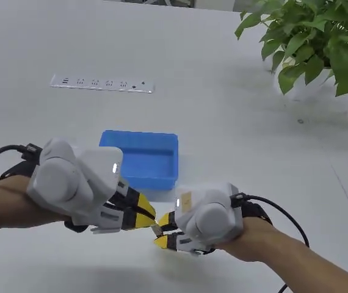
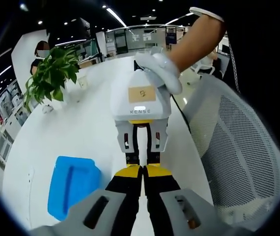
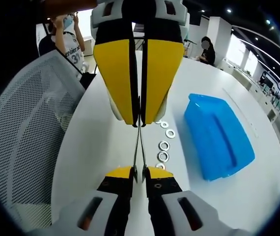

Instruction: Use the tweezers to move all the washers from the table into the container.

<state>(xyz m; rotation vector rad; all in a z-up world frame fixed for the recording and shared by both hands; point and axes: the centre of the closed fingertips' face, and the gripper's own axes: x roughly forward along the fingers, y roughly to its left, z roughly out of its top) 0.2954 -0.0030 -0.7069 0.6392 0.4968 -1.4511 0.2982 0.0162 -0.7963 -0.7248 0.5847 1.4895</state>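
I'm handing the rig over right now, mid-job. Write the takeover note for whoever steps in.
Grippers: the left gripper is shut on one end of the tweezers, and the right gripper is shut on the other end, tip to tip.
Things: several washers lie in a row on the table beside the blue container.
Done: no washer seen in the container.
Left: settle the tweezers in one gripper, then move every washer.

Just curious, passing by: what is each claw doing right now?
Left gripper: shut on the tweezers.
Right gripper: shut on the same tweezers, at the other end.
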